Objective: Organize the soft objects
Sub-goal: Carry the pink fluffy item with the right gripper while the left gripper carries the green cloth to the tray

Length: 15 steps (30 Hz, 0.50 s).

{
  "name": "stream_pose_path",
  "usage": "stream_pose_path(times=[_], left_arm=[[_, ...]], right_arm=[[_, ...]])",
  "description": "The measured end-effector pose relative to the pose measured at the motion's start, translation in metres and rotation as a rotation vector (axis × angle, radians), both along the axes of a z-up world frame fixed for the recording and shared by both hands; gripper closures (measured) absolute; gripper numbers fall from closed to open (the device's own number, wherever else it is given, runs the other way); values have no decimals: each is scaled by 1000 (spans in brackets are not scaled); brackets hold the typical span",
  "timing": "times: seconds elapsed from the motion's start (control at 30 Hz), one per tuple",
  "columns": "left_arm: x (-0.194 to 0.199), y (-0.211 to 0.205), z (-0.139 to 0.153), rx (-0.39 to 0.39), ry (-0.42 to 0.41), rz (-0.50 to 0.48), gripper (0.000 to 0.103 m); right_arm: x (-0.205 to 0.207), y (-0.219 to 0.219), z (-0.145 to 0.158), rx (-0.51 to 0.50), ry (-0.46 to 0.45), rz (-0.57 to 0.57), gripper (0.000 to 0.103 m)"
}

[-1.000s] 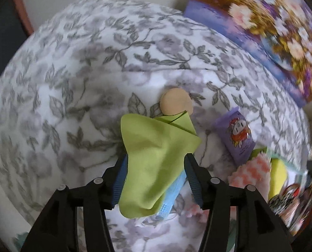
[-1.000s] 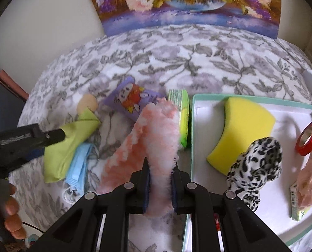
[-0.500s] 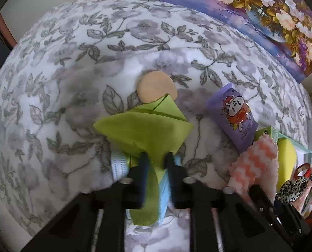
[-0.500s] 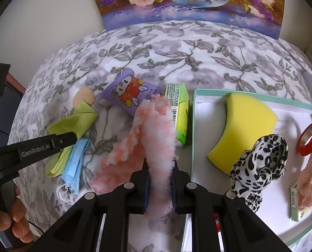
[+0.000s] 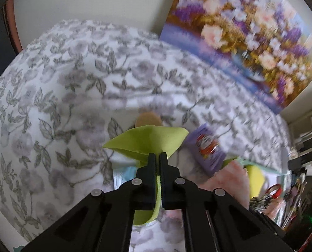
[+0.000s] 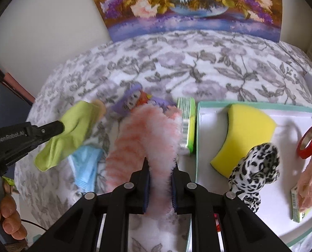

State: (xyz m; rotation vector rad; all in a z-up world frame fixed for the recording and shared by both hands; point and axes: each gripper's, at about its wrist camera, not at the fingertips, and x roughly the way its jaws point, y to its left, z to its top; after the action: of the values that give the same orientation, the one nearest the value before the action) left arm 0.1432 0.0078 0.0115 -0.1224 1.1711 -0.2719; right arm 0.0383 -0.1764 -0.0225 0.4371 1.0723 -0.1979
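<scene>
My left claw (image 5: 157, 157) is pinched tight on the green cloth (image 5: 147, 140), lifted off the flowered bedspread (image 5: 61, 96) above the blue mask (image 6: 86, 168). My right claw (image 6: 159, 168) grips the pink fluffy sock (image 6: 143, 134) beside the tray's left rim (image 6: 196, 138); in the tray lie a yellow sponge (image 6: 248, 130) and a leopard cloth (image 6: 256, 168).

The left tongs (image 5: 158, 157) point steeply downward, their black jaws pinched tight on a fold of the green cloth (image 5: 147, 140), having just been closing on it. The right tongs (image 6: 159, 168) also angle steeply downward, jaws clamped on the fluffy pink-and-white cloth (image 6: 147, 138) that bulges between them. In the right wrist view, bare fingers (image 6: 9, 220) of the left hand curl around the left tongs' handle.
</scene>
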Motion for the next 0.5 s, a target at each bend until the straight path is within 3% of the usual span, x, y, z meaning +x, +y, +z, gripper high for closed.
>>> stream_pose_path(times=[0.3, 0.5], left_arm=[[-11, 5, 41, -79, -113, 16, 100], [-25, -11, 65, -96, -181, -24, 100]], right_arm=[[-9, -6, 45, 9, -140, -23, 86], [-24, -22, 72, -6, -215, -80, 86]])
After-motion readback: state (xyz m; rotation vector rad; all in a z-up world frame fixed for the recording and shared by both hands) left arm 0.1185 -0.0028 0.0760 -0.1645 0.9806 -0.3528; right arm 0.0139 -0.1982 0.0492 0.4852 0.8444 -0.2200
